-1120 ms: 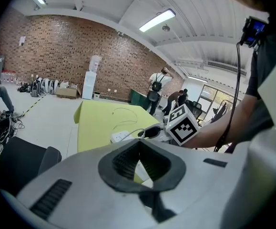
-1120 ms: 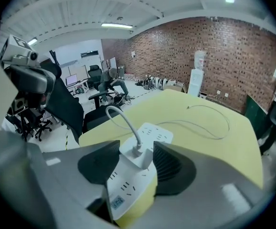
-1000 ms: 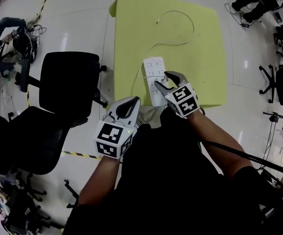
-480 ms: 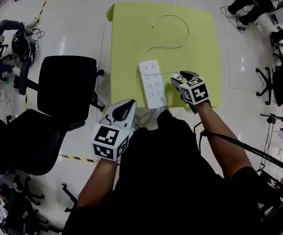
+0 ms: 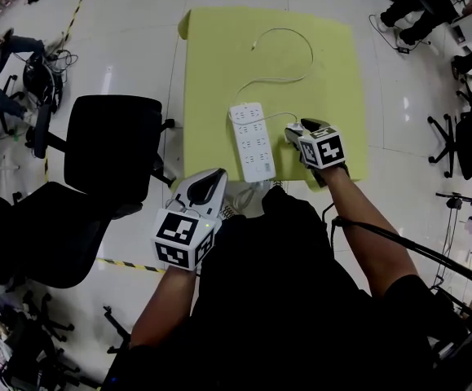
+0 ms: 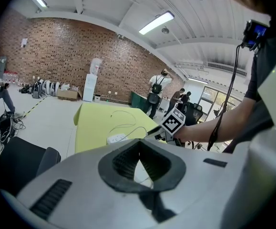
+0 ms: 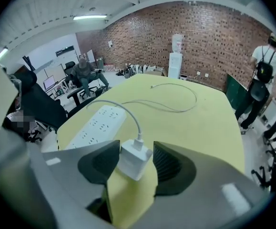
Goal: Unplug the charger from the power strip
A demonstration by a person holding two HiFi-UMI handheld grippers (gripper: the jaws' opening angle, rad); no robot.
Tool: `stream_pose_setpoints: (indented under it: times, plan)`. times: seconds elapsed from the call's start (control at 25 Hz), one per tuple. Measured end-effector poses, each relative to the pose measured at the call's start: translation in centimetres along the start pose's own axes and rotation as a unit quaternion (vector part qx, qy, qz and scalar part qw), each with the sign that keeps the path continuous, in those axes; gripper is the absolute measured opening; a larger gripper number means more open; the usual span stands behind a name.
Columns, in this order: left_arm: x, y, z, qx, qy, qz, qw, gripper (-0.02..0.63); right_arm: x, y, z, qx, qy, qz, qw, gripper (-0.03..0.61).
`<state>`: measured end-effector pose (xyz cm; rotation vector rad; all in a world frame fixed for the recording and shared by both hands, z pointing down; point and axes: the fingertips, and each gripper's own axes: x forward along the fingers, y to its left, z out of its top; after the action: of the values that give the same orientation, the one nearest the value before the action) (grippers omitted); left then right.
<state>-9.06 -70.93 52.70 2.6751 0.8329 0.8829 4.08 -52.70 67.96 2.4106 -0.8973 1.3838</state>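
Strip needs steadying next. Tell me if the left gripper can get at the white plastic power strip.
Probably yes. The left gripper, empty, hangs off the yellow table's near edge; the white power strip lies beyond with nothing between. The right gripper, clamping the white charger, sits on the strip's other side.

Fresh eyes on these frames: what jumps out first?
The small white cube charger, white cable attached, is clamped in the right hand-held gripper over the near right of the yellow-green square table, off the strip. Just to its left lies the long white plastic power strip. The left hand-held gripper hangs shut and empty off the table, near the person.
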Motion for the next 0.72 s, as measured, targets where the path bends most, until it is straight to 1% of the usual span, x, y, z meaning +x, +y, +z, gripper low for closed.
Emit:
stream_pose_setpoints:
  times: [0.12, 0.28, 0.48, 0.56, 0.64, 0.68, 0.72]
  plan:
    - [-0.4, 0.0, -0.2, -0.003, 0.000, -0.001, 1.0000, 0.006, -0.7, -0.2, 0.3, -0.002, -0.011, -0.008, 1.000, 0.219]
    - [-0.6, -0.3, -0.2, 0.002, -0.001, -0.007, 1.0000, 0.006, -2.1, -0.5, 0.6, 0.006, -0.034, -0.018, 0.999, 0.212]
    - [-0.7, -1.3, 0.4, 0.014, -0.009, -0.019, 0.9997, 0.006, -5.8, 0.6, 1.5, 0.011, -0.081, -0.028, 0.996, 0.094]
    - [-0.9, -1.7, 0.6, 0.018, -0.011, -0.029, 0.9994, 0.006, -7.7, 1.4, 2.0, 0.018, -0.103, -0.030, 0.994, 0.003]
    - [-0.7, -2.6, 0.6, 0.021, -0.008, -0.043, 0.9988, 0.006, -10.3, 2.1, 2.5, 0.038, -0.136, -0.012, 0.990, 0.002]
    - [-0.5, -3.2, 0.4, 0.022, -0.004, -0.052, 0.9984, 0.006, -11.8, 2.7, 2.8, 0.058, -0.159, 0.012, 0.985, 0.002]
    - [-0.3, -3.6, 0.3, 0.022, -0.001, -0.057, 0.9981, 0.006, -13.4, 3.6, 3.3, 0.088, -0.187, 0.046, 0.977, 0.002]
